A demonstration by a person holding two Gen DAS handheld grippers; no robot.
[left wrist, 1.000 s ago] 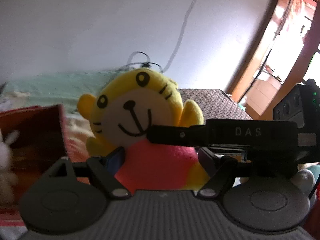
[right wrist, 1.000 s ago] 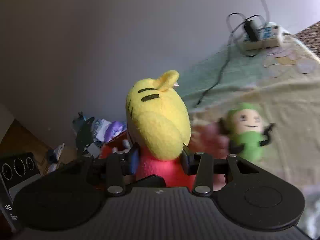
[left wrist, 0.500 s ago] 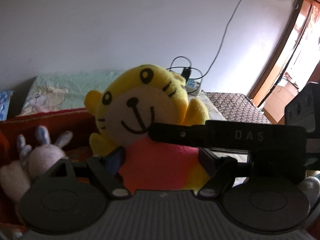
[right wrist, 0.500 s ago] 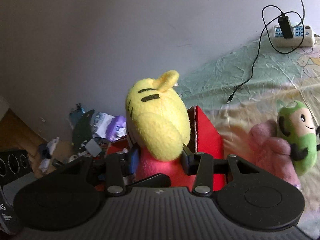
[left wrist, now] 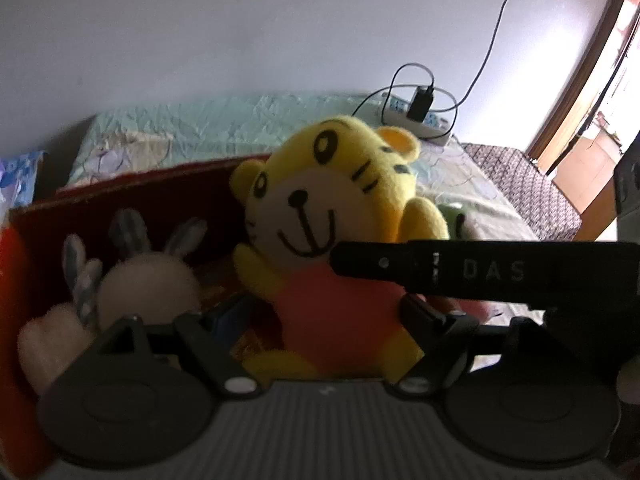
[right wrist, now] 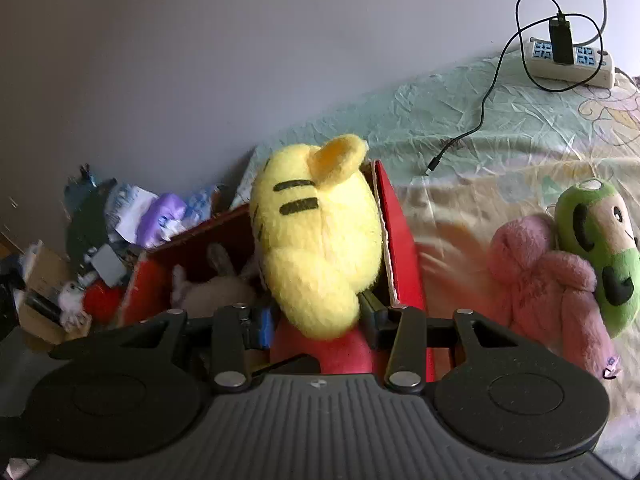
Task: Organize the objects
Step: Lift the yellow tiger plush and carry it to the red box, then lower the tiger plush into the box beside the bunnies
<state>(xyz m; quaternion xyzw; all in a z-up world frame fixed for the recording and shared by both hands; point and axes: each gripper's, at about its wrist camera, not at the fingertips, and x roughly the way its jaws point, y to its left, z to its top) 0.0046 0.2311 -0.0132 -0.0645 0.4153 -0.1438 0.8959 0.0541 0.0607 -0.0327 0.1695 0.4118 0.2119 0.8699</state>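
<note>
Between the right gripper [right wrist: 316,328] fingers, still clamped, the tiger plush [right wrist: 320,240] now hangs over the red box [right wrist: 400,240] with the bunny [left wrist: 148,288], nearly stowed; left gripper [left wrist: 324,320] has loosened, spread wider than the plush.

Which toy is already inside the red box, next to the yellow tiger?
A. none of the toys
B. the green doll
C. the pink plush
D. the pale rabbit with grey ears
D: the pale rabbit sits within the walls of the red box beside the yellow tiger, while the pink plush and the green doll lie outside on the bed sheet.
</note>
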